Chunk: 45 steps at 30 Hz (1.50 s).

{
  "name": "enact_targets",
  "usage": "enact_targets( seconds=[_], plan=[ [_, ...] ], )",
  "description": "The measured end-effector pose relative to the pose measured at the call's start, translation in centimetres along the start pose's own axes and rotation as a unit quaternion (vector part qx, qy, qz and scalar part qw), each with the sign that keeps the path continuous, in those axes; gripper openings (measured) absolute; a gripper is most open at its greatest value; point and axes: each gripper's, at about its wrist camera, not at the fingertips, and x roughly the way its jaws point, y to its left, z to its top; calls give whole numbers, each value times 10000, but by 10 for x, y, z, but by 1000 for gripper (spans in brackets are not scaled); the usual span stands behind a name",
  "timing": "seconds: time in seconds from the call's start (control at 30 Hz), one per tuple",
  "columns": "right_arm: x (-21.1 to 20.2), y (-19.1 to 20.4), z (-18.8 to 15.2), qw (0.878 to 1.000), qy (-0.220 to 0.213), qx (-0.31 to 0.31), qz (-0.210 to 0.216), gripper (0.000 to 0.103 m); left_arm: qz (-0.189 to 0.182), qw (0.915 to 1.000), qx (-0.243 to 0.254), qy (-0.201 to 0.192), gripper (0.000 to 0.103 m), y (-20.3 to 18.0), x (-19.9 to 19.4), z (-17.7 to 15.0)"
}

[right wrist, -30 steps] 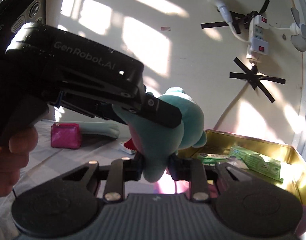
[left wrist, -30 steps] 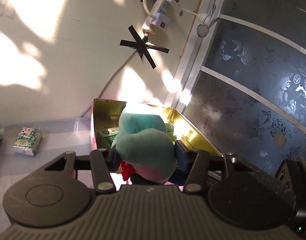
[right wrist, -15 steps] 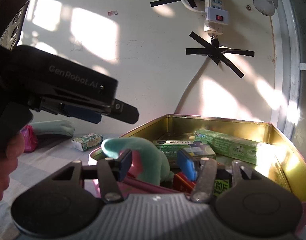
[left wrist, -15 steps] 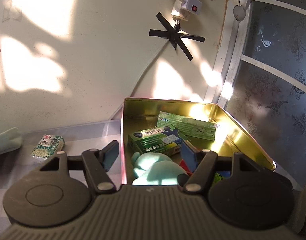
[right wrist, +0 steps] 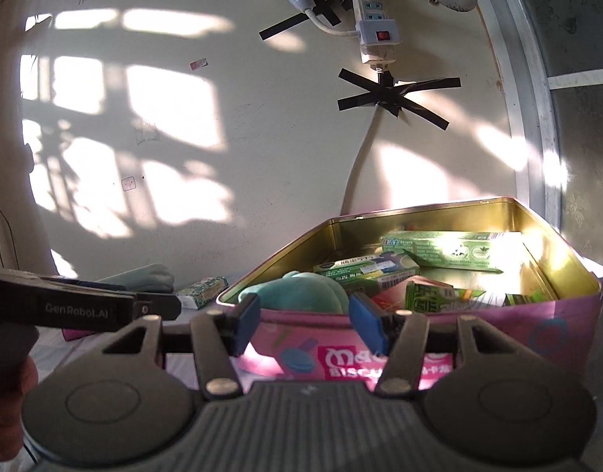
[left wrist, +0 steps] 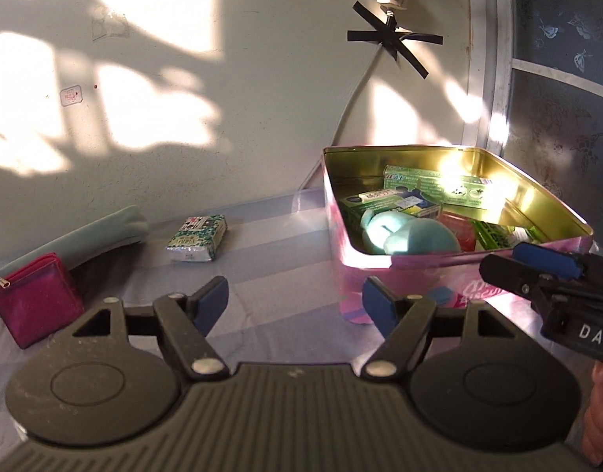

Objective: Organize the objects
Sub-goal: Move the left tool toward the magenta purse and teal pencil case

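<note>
moved: you've dropped the teal plush (left wrist: 411, 236) into the pink tin (left wrist: 439, 271) and backed both tongs off | left tongs (left wrist: 295, 303) spread, empty, low over table, tin ahead-right | right tongs (right wrist: 303, 324) spread, empty, just short of tin's near wall | tissue pack (left wrist: 197, 238), red purse (left wrist: 34, 299) ahead-left of left tongs

"GenRobot.AI" on the left gripper (right wrist: 303, 329) — "DAS" on the right gripper (left wrist: 529, 265) — "BISCU" on the tin (right wrist: 498, 338).
</note>
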Motion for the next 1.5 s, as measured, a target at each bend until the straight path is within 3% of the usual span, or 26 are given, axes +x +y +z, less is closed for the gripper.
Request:
enact_targets(
  seconds=[0.43,0.87,1.03,1.13,1.33,1.5],
  plan=[
    [30,34,-36,9921,1215,26,313,52,835,9945,-376,511,77,60,-1,-50],
    [50,77,-45,9837,1682,-517,378,54,1272,9881,-621,595,77,106,2,-65],
    [61,106,-46,9778,1805,-857,625,54,1547,9852,-430,599,77,134,1,-67],
    [69,127,-48,9725,1862,-1143,806,54,1792,9788,-656,740,77,165,4,-73],
    [94,172,-50,9592,1992,-1602,1205,56,1822,9620,-1955,558,77,221,-8,-83],
    [127,214,-27,9536,1781,-1835,1590,54,2090,9370,-2781,302,77,251,-22,-88]
  ],
)
